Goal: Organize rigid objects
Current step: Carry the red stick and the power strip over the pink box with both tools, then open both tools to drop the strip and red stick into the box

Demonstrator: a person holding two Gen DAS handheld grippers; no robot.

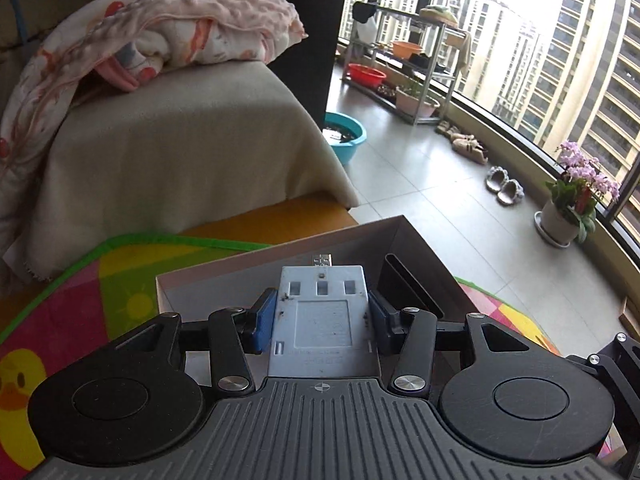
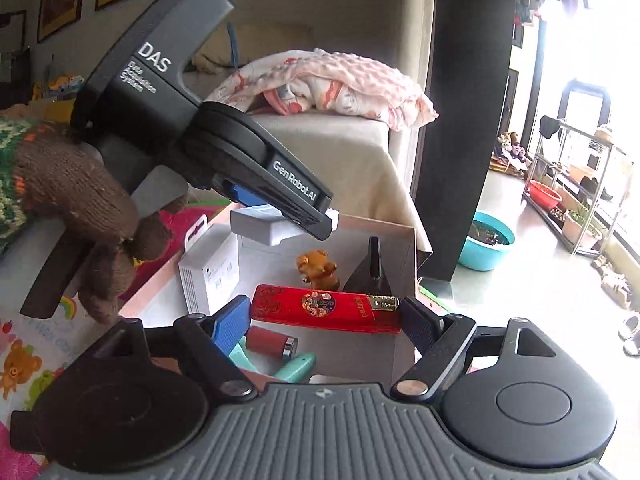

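The left gripper (image 2: 320, 220) covered part of the grey adapter (image 2: 264, 228) in the right wrist view. The print on the white carton (image 2: 210, 274) was too small to read. The green item (image 2: 296, 366) lay partly behind the right gripper's body, its shape unclear. The box (image 1: 280, 252) floor was mostly hidden in the left wrist view.

A soft pink blanket (image 1: 168, 24) lay bunched on top of a beige sofa (image 1: 180, 148). A bright play mat (image 1: 60, 280) with a yellow duck (image 1: 16, 380) on it covered the floor. A blue basin (image 1: 344, 136) sat on the tiles just past the sofa. A red basin (image 1: 366, 74) sat by a metal rack (image 1: 424, 60). Gray slippers (image 1: 504, 186) lay near a white pot of pink flowers (image 1: 576, 188) by the big window. Tall buildings (image 1: 580, 48) stood outside.
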